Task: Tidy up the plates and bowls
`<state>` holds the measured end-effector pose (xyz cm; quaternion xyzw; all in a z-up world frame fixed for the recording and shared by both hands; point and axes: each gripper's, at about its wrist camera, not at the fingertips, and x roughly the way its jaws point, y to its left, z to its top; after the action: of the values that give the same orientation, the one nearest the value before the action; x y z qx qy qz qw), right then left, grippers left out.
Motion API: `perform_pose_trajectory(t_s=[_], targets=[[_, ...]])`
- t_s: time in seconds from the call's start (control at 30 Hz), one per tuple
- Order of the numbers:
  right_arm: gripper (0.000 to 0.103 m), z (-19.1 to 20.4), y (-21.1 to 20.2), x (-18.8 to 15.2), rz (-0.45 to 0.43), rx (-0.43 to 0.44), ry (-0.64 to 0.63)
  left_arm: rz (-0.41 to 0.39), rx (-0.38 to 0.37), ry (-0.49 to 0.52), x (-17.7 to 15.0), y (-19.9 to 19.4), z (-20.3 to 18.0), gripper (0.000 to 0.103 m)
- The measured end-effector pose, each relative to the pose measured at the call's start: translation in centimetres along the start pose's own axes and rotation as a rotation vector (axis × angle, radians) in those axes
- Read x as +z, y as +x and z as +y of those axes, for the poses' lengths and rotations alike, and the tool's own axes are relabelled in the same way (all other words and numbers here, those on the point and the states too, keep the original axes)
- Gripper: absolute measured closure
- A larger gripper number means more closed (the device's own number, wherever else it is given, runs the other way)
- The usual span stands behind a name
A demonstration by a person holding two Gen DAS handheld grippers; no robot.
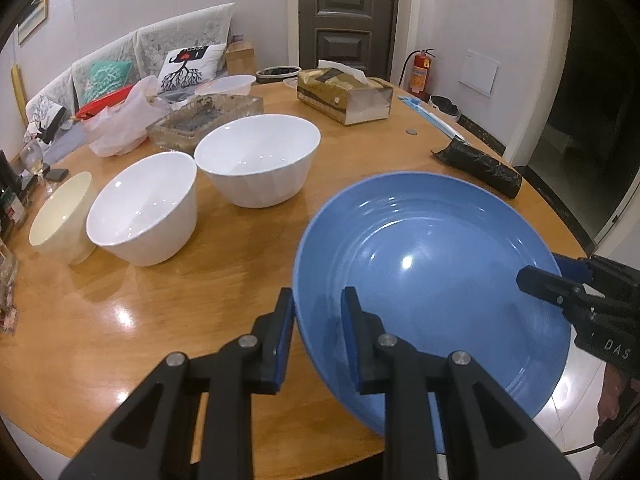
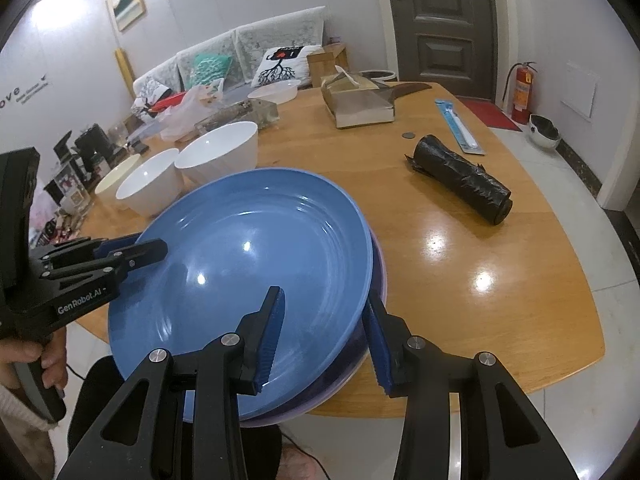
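A blue plate [image 1: 432,280] [image 2: 256,280] lies on a purple plate [image 2: 372,312] at the table's near edge, overhanging it. My left gripper [image 1: 316,312] [image 2: 148,250] straddles the blue plate's left rim, one finger inside and one outside, jaws partly apart. My right gripper [image 2: 324,332] [image 1: 536,276] straddles the right rim of both plates, jaws wide apart. Three bowls stand in a row at left: a large white bowl [image 1: 258,160] [image 2: 218,152], a medium white bowl [image 1: 144,208] [image 2: 150,182], and a small cream bowl [image 1: 62,220] [image 2: 114,180].
On the round wooden table [image 1: 180,300]: a black rolled bag [image 2: 460,178] [image 1: 478,168], a tissue box [image 1: 344,94] [image 2: 358,100], a glass tray [image 1: 204,118], a plastic bag [image 1: 116,120], a white basin [image 1: 226,84], a coin [image 2: 408,135], a blue-packaged tool [image 2: 458,126].
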<state>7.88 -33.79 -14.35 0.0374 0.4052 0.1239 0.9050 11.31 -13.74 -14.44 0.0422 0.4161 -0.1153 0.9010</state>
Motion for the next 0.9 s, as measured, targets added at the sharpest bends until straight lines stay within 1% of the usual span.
perform_pose_trajectory(t_s=[0.07, 0.13, 0.2, 0.23, 0.27, 0.3, 0.33, 0.37, 0.4, 0.5, 0.57, 0.63, 0.67, 0.73, 0.8, 0.83, 0.87, 0.9], targets=[[0.068, 0.2, -0.1, 0.1, 0.009, -0.014, -0.009, -0.006, -0.002, -0.007, -0.1, -0.5, 0.2, 0.083], [0.066, 0.7, -0.1, 0.1, 0.018, -0.058, -0.046, -0.017, -0.003, -0.019, -0.1, -1.2, 0.4, 0.082], [0.059, 1.1, 0.1, 0.1, 0.033, -0.121, -0.076, -0.035, 0.001, -0.030, -0.1, -2.4, 0.8, 0.082], [0.058, 1.0, 0.1, 0.0, 0.032, -0.131, -0.083, -0.046, 0.004, -0.035, -0.1, -3.0, 1.0, 0.081], [0.053, 1.1, 0.1, -0.1, 0.032, -0.131, -0.094, -0.058, 0.007, -0.040, -0.2, -3.7, 1.2, 0.080], [0.048, 1.3, 0.3, -0.1, 0.045, -0.128, -0.106, -0.073, 0.008, -0.046, -0.3, -4.5, 1.5, 0.076], [0.047, 1.3, 0.5, -0.1, 0.058, -0.125, -0.119, -0.087, 0.008, -0.051, -0.5, -5.3, 1.7, 0.072], [0.046, 1.7, 0.8, -0.2, 0.071, -0.119, -0.143, -0.099, 0.010, -0.055, -0.7, -6.1, 2.0, 0.070], [0.043, 1.9, 1.0, -0.3, 0.077, -0.125, -0.161, -0.111, 0.012, -0.060, -1.0, -6.9, 2.3, 0.070], [0.042, 3.0, 1.4, -0.8, 0.092, -0.177, -0.225, -0.138, 0.016, -0.077, -2.1, -9.4, 3.6, 0.068], [0.041, 3.0, 1.3, -0.7, 0.098, -0.192, -0.226, -0.151, 0.019, -0.090, -2.8, -10.6, 4.5, 0.061], [0.041, 2.8, 1.0, -0.6, 0.104, -0.229, -0.213, -0.165, 0.021, -0.104, -3.4, -12.0, 5.9, 0.061], [0.041, 2.7, 0.6, -0.4, 0.097, -0.249, -0.202, -0.170, 0.023, -0.110, -3.5, -12.5, 6.5, 0.061], [0.039, 2.9, -0.5, -0.1, 0.069, -0.250, -0.181, -0.185, 0.033, -0.128, -3.9, -13.5, 8.0, 0.060], [0.033, 3.6, -2.1, 0.6, 0.004, -0.224, -0.160, -0.199, 0.039, -0.155, -3.9, -14.2, 10.1, 0.058], [0.031, 4.0, -2.7, 0.9, -0.026, -0.207, -0.155, -0.205, 0.041, -0.167, -3.9, -14.6, 11.0, 0.056], [0.027, 4.7, -3.4, 1.3, -0.067, -0.180, -0.152, -0.211, 0.041, -0.178, -3.7, -14.8, 11.8, 0.054], [0.020, 5.5, -3.9, 1.7, -0.105, -0.147, -0.152, -0.217, 0.038, -0.187, -3.6, -15.0, 12.8, 0.053]])
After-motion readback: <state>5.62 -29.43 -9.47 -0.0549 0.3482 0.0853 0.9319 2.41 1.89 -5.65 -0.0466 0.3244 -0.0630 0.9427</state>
